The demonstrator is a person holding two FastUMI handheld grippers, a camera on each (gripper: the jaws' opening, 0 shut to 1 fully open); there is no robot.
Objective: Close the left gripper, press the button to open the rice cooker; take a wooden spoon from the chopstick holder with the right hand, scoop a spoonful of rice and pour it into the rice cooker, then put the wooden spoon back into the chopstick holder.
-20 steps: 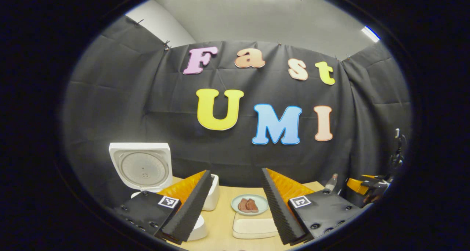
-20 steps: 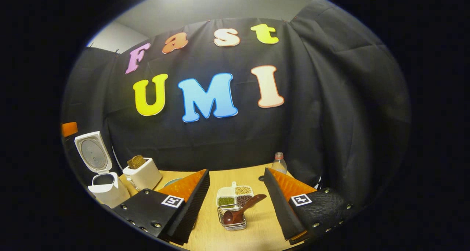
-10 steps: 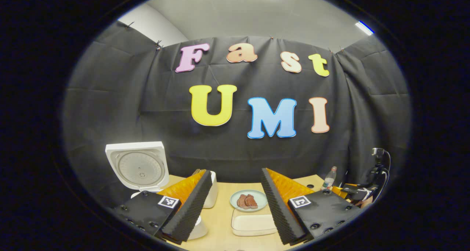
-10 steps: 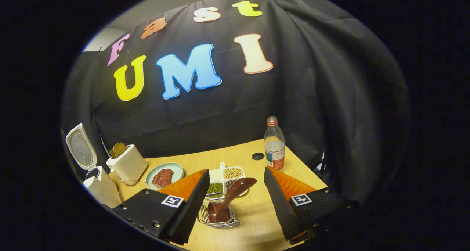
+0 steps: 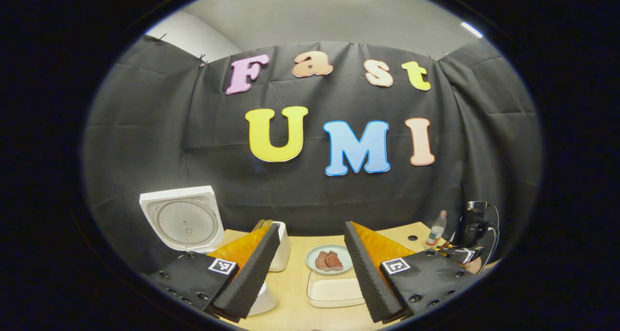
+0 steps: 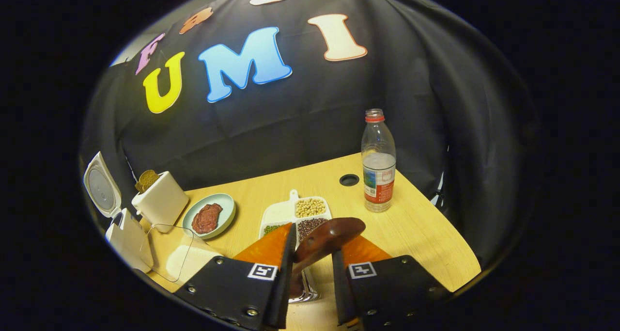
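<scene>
The white rice cooker (image 5: 181, 219) stands at the left with its lid raised; in the right gripper view the rice cooker (image 6: 104, 195) is at the far left edge. My left gripper (image 5: 311, 227) is open and holds nothing, above the table's near side. A dark wooden spoon (image 6: 329, 236) stands handle-up in a wire chopstick holder (image 6: 304, 290). My right gripper (image 6: 314, 253) is shut on the spoon's handle, both fingers pressing its sides. The spoon's bowl is hidden low in the holder. The right gripper (image 5: 467, 253) also appears far right in the left gripper view.
A white toaster (image 6: 160, 202) with bread, a plate of meat (image 6: 209, 215), a divided dish of beans (image 6: 298, 214), a water bottle (image 6: 379, 164) and a clear lidded box (image 6: 179, 253) stand on the wooden table (image 6: 426, 234). A cable hole (image 6: 349, 179) lies near the bottle.
My right gripper came down and forward over the holder and shut on the spoon's handle. The left gripper barely shifted and stays open.
</scene>
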